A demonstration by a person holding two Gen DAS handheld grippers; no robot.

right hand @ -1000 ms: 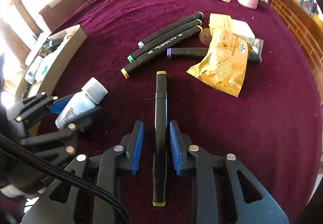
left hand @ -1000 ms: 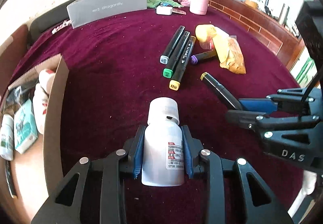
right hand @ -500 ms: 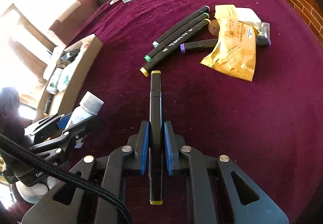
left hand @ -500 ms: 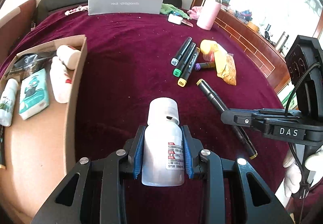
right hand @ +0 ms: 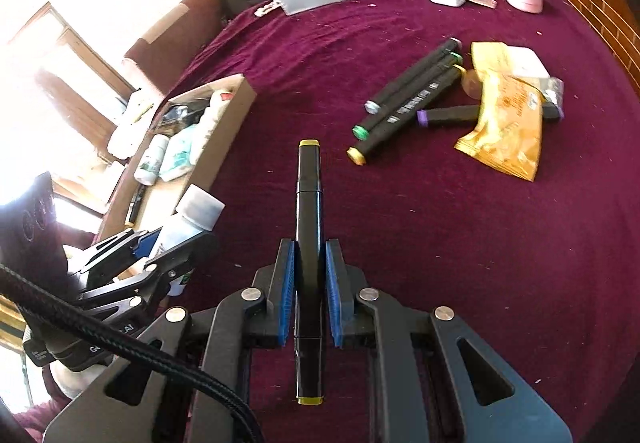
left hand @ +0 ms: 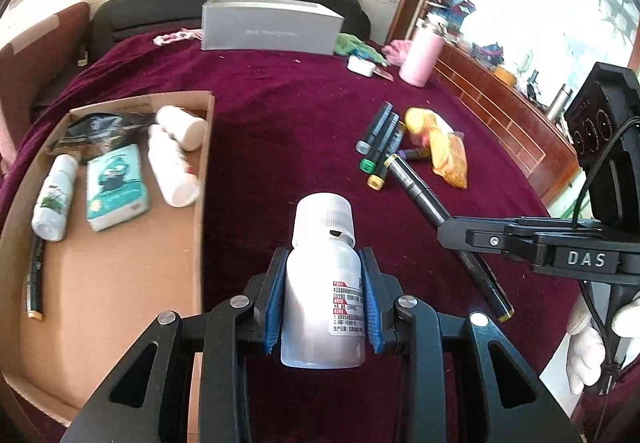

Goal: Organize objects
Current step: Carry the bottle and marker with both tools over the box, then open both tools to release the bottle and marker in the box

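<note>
My left gripper (left hand: 323, 293) is shut on a white pill bottle (left hand: 323, 283) with a white cap, held above the maroon cloth just right of the cardboard box (left hand: 202, 179). It also shows in the right wrist view (right hand: 188, 221). My right gripper (right hand: 310, 291) is shut on a black marker with yellow ends (right hand: 309, 211), lifted off the cloth; the marker also shows in the left wrist view (left hand: 420, 195). Three black markers (right hand: 412, 99) lie side by side, a purple-ended one (right hand: 448, 115) partly under a yellow snack bag (right hand: 504, 127).
The box holds white bottles (left hand: 172, 163), a teal packet (left hand: 114, 183), a dark bag and a pen. A grey carton (left hand: 268, 27), a pink flask (left hand: 420, 55), a white charger (left hand: 360, 65) and green cloth stand at the back. A wooden ledge runs along the right.
Both grippers have risen and drawn back. My right gripper closed on the yellow-ended marker and lifted it. The bottle moved nearer the box, more of which is in view.
</note>
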